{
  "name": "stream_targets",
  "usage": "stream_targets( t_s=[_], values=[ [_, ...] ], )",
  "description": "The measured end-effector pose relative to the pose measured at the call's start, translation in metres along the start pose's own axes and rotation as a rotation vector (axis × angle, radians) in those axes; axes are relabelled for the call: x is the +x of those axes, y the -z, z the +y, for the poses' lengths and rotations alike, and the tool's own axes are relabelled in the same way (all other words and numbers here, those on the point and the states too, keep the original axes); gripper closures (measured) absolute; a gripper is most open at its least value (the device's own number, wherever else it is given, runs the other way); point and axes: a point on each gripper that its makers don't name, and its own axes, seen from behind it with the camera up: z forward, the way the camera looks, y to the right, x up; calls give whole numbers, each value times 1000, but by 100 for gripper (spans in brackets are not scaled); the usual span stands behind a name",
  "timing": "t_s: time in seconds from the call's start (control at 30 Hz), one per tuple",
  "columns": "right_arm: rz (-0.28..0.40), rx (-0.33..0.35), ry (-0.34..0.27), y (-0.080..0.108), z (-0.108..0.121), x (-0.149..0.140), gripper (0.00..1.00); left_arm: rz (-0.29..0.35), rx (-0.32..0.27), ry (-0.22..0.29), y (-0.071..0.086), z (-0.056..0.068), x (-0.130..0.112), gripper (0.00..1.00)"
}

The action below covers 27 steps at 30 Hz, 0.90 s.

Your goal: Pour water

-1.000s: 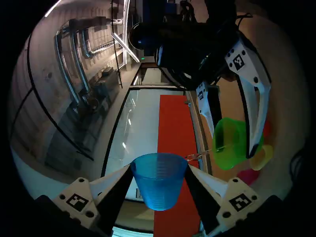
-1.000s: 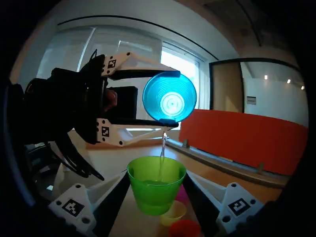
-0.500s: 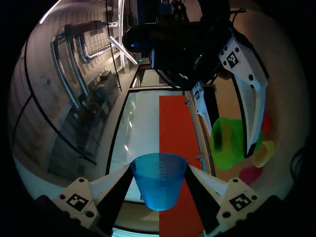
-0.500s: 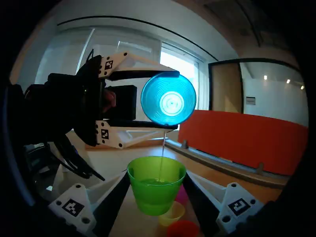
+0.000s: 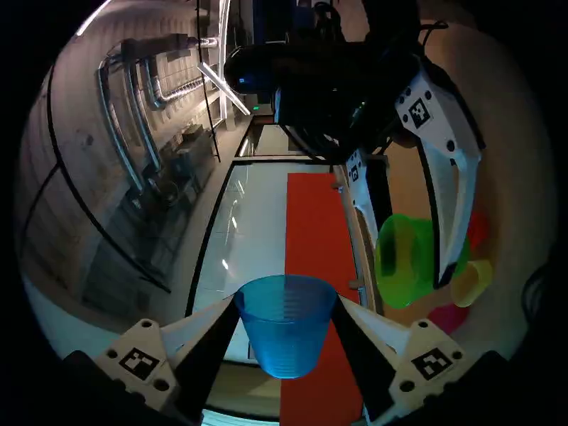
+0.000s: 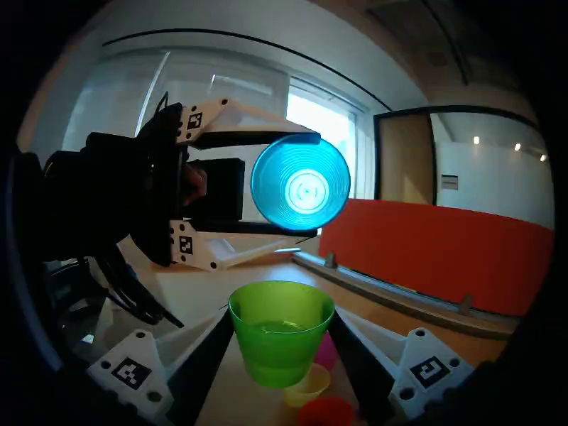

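Blue cup (image 5: pixel 285 325) sits right at the fingertips of the left tool (image 5: pixel 285 312), which is clenched on its two sides. Seen from that tool, the rim is up and the narrower base down, so the cup's long axis runs across the fingers. Beyond these tips and to the right, the right tool (image 5: pixel 412 259) grips a green cup (image 5: pixel 401 259) between its white fingers, the mouth turned toward the left. Past it, a small yellow cup (image 5: pixel 474 280) and a pink cup (image 5: pixel 447 316) lie on the desk (image 5: pixel 511 177). In the right gripper view the left tool reaches in from the left, one finger above the other. The blue cup is tipped on its side with its long axis near level and its open mouth facing the right tool, and it hangs above the green cup's rim, apart from it. The green cup stands upright at the right tool's tips, pressed by both fingers, mouth up, with water (image 6: pixel 280 328) in its lower part. Under it on the desk are the yellow and pink cups and a red cup (image 6: pixel 330 412).
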Motion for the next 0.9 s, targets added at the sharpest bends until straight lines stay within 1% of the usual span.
stream_targets(
  t_s=[0.2,0.4,0.6,0.9],
  values=[
    [2,-2,1,0,0,1,9,-11,7,82,0,-1,-6,12],
    [7,-5,0,2,2,0,9,-31,11,186,1,3,-12,12],
    [12,-8,0,4,3,1,9,-57,23,312,1,5,-22,12],
    [17,-17,0,9,7,0,9,-88,47,540,2,4,-41,12]
  ],
)
